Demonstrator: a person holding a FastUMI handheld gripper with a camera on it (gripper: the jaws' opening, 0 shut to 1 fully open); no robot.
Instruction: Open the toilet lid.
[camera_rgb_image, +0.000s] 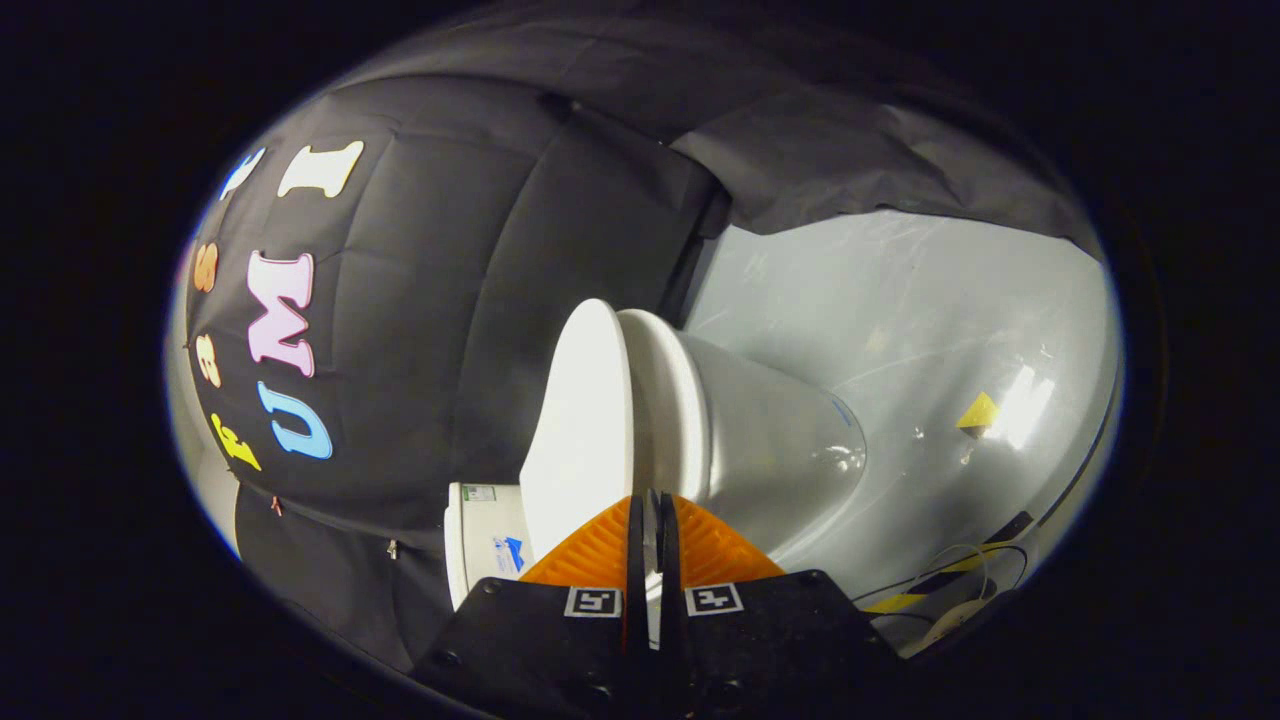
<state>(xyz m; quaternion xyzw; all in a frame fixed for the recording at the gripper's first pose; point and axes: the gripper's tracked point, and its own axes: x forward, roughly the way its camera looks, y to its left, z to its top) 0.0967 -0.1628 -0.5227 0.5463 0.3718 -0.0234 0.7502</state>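
Both tool (652, 520) fingers at toilet lid (580, 430).

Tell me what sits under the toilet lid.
The gripper is shut on the edge of the toilet lid. Directly under the lid lies the seat ring, then the white bowl. The lid covers the inside of the bowl, so its contents cannot be seen.

Gripper (652, 520) rolled sideways, its fingers nearly together around the thin edge of the toilet lid (585, 420), lid lying against the seat and bowl (760, 440), tank (485, 540) beside the lid, glossy pale floor (900, 300) beyond, striped tape (960, 575) and a cable near the bowl
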